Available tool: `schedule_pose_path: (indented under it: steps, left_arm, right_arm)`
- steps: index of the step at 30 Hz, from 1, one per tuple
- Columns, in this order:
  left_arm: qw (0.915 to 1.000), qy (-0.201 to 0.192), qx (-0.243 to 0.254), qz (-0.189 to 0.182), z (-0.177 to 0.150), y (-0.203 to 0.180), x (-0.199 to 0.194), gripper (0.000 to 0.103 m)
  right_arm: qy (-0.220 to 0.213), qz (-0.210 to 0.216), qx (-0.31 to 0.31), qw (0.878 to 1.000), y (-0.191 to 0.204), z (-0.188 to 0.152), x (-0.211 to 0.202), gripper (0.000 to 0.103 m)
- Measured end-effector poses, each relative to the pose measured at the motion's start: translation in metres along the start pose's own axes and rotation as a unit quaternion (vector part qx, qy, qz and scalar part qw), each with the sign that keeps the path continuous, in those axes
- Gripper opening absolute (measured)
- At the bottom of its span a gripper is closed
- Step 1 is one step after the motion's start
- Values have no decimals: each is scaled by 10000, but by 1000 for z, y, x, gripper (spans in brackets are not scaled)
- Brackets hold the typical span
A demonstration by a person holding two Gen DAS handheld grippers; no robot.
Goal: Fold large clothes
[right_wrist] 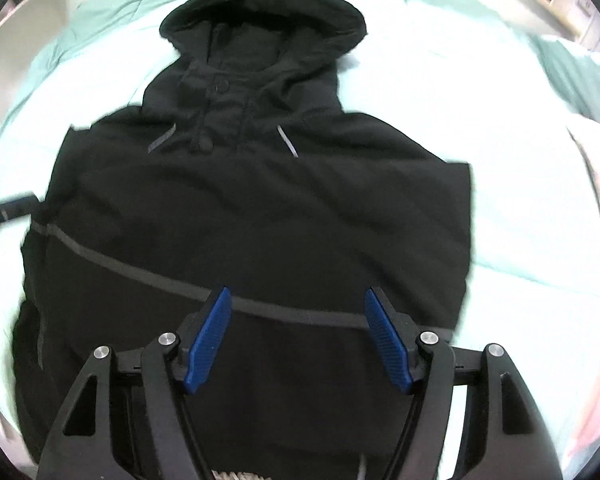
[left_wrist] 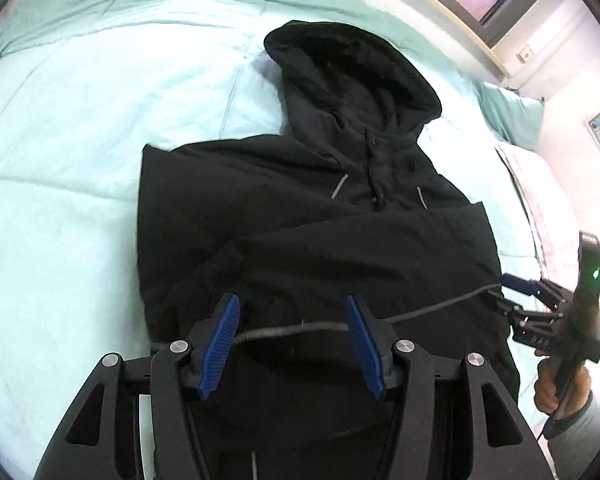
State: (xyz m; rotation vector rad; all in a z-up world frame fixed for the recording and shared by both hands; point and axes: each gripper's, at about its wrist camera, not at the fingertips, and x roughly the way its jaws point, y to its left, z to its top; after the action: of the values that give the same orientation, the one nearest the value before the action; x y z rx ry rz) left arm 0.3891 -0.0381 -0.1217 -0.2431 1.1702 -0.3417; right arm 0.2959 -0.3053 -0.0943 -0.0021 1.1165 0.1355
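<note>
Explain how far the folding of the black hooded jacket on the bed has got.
Done: the jacket lies flat on the bed, sleeves apparently folded in across its front. In hand: nothing; the left gripper and right gripper are open above the lower part. Left: folding the body; the hood is still extended.

A black hooded jacket (left_wrist: 308, 216) lies flat on the bed, front up, hood (left_wrist: 352, 72) toward the far side, sleeves folded in (a grey stripe crosses the body).
</note>
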Motion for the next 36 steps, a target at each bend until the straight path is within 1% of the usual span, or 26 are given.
schedule_pose_path:
  steps: [1, 2, 3, 4, 5, 7, 10, 12, 14, 17, 18, 20, 22, 25, 26, 28, 32, 35, 36]
  left_arm:
    - [10000, 47, -48, 50, -4, 4, 3, 57]
    - [9996, 168, -173, 155, -8, 10, 14, 57]
    - [9991, 259, -279, 210, -15, 19, 18, 57]
    - [9984, 338, -387, 253, -21, 29, 24, 57]
    - [9980, 369, -431, 263, -25, 33, 31, 57]
    - [9980, 401, -331, 363, -26, 31, 34, 57]
    - [9980, 424, -62, 456, -20, 20, 15, 57]
    - [9991, 217, 67, 363, -6, 12, -4, 57]
    - [9995, -131, 187, 238, 15, 2, -25, 57]
    - [9982, -493, 289, 164, 55, -16, -35, 57]
    - [9976, -607, 322, 129, 70, -26, -35, 57]
    - [9962, -765, 354, 232, 105, -33, -25, 57]
    - [9947, -926, 333, 282, 139, -38, -14, 57]
    - [9943, -1030, 212, 190, 183, -35, 1, 57]
    - [9942, -1036, 194, 202, 198, -35, 11, 57]
    - [9946, -988, 204, 257, 216, -36, 28, 57]
    - [9957, -788, 200, 436, 246, -35, 78, 57]
    - [9965, -675, 73, 495, 255, -26, 104, 57]
    - [9966, -646, -4, 504, 259, -23, 112, 57]
  right_arm:
    - [111, -36, 69, 9999, -4, -9, 4, 72]
    - [244, -41, 146, 9996, -9, -8, 17, 72]
    - [471, -42, 301, 9984, -14, -15, 31, 72]
    - [571, -19, 400, 9976, -13, -17, 37, 72]
    - [586, -15, 421, 9974, -17, -21, 37, 72]
    - [654, -105, 353, 9972, -14, -16, 39, 72]
    - [687, -29, 336, 9971, -18, -6, 27, 72]
    - [566, 70, 367, 9977, -20, 6, 14, 72]
    - [226, 140, 384, 9989, -28, 27, -8, 72]
    - [-296, 170, 468, 9983, -39, 71, -29, 72]
    - [-406, 191, 500, 9977, -43, 86, -30, 72]
    - [-681, 130, 588, 9959, -54, 128, -25, 72]
    - [-898, 106, 691, 9935, -60, 161, -21, 72]
    - [-984, 361, 897, 9904, -69, 198, -12, 72]
    - [-990, 401, 936, 9899, -73, 204, -9, 72]
    - [-974, 436, 998, 9893, -78, 226, 5, 72]
    - [-829, 375, 967, 9911, -82, 250, 32, 72]
    - [-732, 247, 994, 9920, -85, 262, 51, 72]
    - [-685, 216, 1020, 9922, -84, 266, 61, 71]
